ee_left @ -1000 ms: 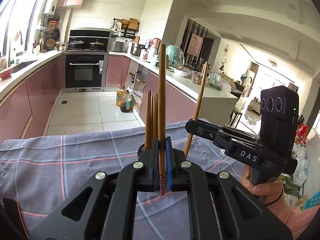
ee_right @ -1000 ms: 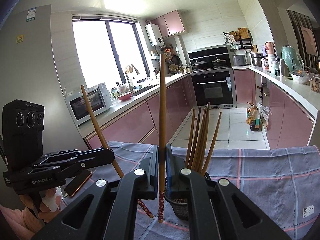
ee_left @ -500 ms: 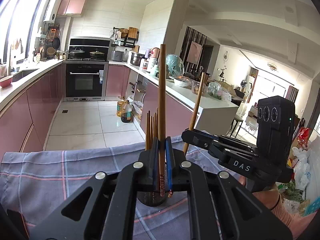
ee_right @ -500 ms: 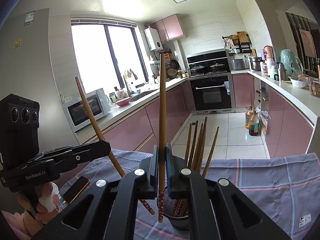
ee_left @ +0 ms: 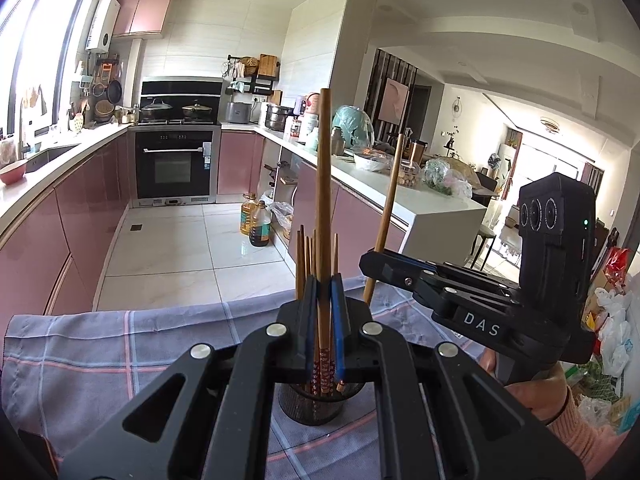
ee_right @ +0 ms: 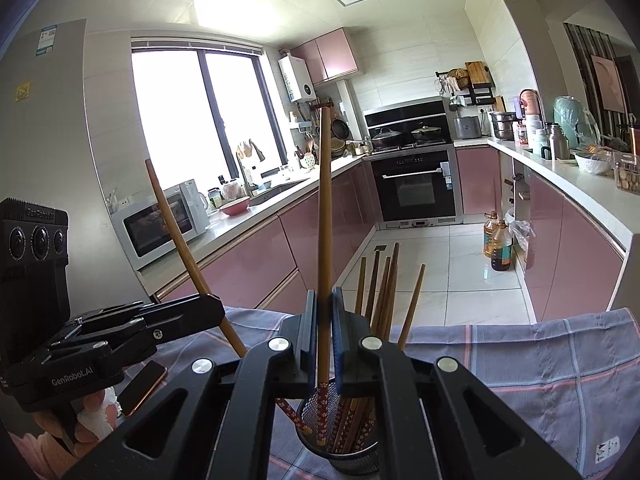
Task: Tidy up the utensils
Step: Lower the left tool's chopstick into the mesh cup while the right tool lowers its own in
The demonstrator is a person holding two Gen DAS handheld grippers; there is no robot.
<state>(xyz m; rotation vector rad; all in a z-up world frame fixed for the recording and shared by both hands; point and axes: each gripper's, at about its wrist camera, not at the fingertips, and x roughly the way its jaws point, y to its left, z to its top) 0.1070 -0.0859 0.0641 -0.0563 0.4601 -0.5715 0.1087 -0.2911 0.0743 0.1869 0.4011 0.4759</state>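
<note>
Two chopsticks are being held upright, one clamped in each hand-held gripper, left [ee_left: 325, 332] and right [ee_right: 325, 344], so their patterned ends are pointing down into the mesh holder [ee_right: 340, 440] standing on the cloth-covered bench [ee_right: 540, 360] with other chopsticks [ee_right: 380, 292].

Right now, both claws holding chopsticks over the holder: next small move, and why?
Probably open the right claw: its chopstick stands upright with the patterned tip already inside the mesh holder among the others, so it should drop in. The left claw can follow.
</note>
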